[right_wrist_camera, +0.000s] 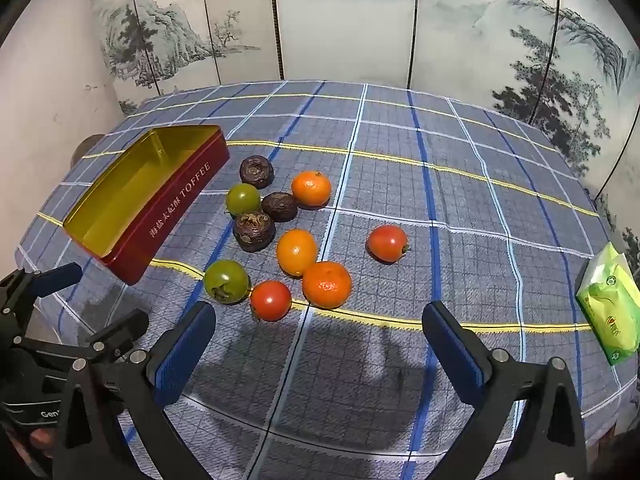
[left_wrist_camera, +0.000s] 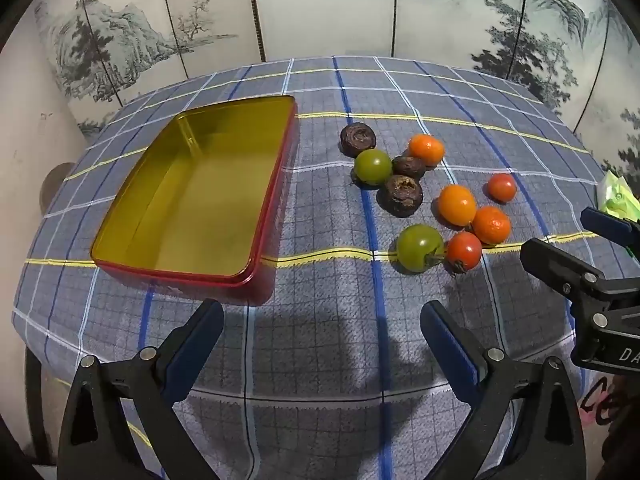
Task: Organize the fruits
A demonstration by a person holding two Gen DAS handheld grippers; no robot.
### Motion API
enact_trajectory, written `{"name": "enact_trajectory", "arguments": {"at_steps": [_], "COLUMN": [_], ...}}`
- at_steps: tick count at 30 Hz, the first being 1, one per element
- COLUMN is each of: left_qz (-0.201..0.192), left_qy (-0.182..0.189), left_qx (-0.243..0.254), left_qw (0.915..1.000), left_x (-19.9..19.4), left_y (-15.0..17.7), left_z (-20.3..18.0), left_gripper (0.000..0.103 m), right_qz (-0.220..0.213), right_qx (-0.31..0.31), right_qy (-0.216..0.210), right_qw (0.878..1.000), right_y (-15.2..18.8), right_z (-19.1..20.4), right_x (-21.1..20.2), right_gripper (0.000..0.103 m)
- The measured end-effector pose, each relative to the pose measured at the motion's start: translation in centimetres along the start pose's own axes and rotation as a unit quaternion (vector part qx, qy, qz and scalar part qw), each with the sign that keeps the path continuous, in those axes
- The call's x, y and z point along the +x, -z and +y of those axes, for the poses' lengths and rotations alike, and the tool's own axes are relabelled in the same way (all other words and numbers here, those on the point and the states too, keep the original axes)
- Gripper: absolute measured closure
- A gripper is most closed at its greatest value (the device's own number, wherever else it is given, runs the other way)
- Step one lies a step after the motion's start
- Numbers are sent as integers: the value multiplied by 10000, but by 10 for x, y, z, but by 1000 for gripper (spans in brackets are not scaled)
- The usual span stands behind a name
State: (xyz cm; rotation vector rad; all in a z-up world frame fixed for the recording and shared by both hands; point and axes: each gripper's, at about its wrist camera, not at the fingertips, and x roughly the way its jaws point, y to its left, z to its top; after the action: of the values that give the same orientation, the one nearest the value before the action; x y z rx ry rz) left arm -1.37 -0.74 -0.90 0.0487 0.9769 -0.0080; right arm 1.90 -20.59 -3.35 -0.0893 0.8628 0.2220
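Left wrist view looks down on a bench [left_wrist_camera: 320,340] draped in a blue-grey plaid cloth [left_wrist_camera: 440,92] crossed by white, blue and yellow lines, with a folding screen [left_wrist_camera: 328,4] painted with misty mountains and pines closing off the room behind it. At the far left, past the cloth's edge, a rounded brown shape shows only in part and cannot be made out. An open toffee tin [left_wrist_camera: 192,196], red outside and gold inside, lies on the left of the bench with nothing in it; the right wrist view shows the lettering on its red side wall. Just right of the tin sits the fruit: three dark wrinkled fruits [left_wrist_camera: 402,195], two green tomatoes [left_wrist_camera: 420,248], two red tomatoes [left_wrist_camera: 464,251], two mandarins [left_wrist_camera: 491,225] and a smooth orange tomato [left_wrist_camera: 457,205], loosely clustered, several touching, with one red tomato [right_wrist_camera: 387,243] a little apart on the right. A green tissue pack [right_wrist_camera: 610,304] lies near the bench's right edge, cut off in the left wrist view. The left hand-held gripper [left_wrist_camera: 322,320] hovers above bare cloth near the tin's front corner, its blue-padded fingers spread wide with nothing between them. The right hand-held gripper [right_wrist_camera: 318,322] hangs just in front of the fruit cluster, likewise spread wide and holding nothing. Each gripper's black frame intrudes into the edge of the other's view, and both cast dark shadows on the cloth.
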Motion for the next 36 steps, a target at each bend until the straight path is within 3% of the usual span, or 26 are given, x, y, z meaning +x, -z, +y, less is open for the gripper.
{"name": "enact_trajectory", "arguments": {"at_steps": [27, 36], "left_qz": [29, 6], "left_qy": [-260, -256], "left_qx": [-216, -183], "left_qw": [9994, 9995], "left_x": [3, 2], "left_y": [-2, -1], "left_z": [11, 9], "left_gripper": [5, 5], "right_qz": [-33, -274], "right_qx": [-103, -129], "right_qy": [-11, 43], "right_qw": [9999, 9995], "right_y": [2, 5], "right_z": [3, 0], "right_x": [4, 6], "right_gripper": [0, 0]}}
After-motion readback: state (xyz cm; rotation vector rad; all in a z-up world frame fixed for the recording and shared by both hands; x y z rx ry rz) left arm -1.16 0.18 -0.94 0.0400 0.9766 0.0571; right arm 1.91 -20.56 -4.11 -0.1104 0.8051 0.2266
